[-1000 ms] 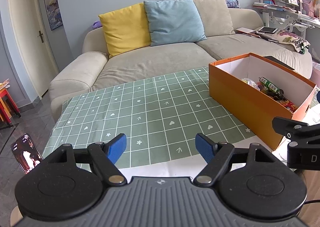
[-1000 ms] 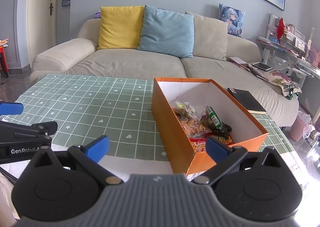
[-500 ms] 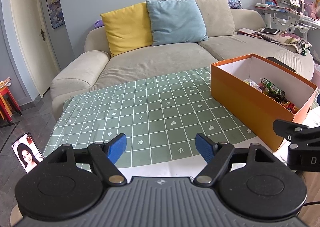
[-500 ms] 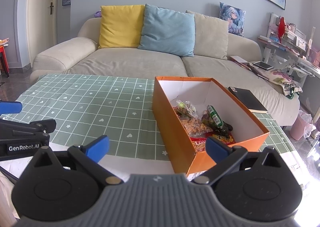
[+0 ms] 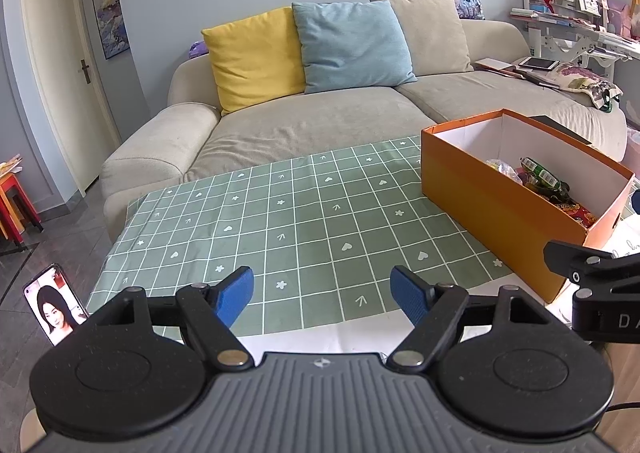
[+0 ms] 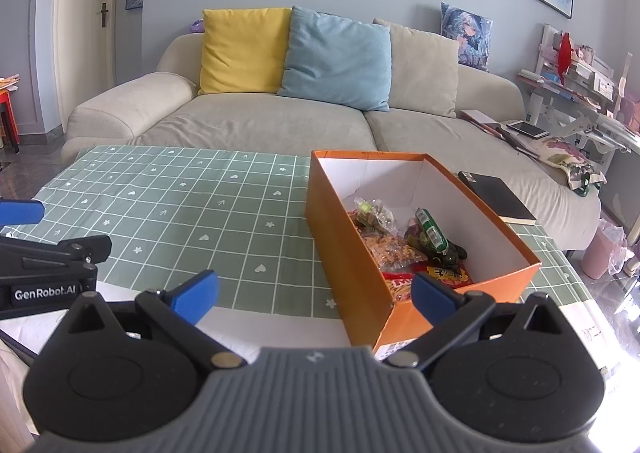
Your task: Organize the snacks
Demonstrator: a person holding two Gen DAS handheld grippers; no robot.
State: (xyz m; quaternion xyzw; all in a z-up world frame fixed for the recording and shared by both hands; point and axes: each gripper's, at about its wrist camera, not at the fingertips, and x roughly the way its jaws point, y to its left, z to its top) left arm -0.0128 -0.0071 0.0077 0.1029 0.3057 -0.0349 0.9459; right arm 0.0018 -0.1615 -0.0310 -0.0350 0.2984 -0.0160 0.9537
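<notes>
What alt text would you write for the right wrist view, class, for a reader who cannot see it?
An open orange box holding snack packets sits on a green checked tablecloth, just beyond the right tool, whose blue pads are spread and empty. A beige sofa stands behind.

One orange box (image 6: 348, 253) sits on the right of one green checked tablecloth (image 6: 200, 205). Far behind, one sofa (image 6: 256, 125) carries four cushions (image 6: 336, 57). One black notebook (image 6: 496, 197) lies right of the box.

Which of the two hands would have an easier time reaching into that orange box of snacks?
Probably the right gripper: the orange box sits directly ahead of its open jaws. The left gripper faces bare tablecloth, box off to its side.
</notes>
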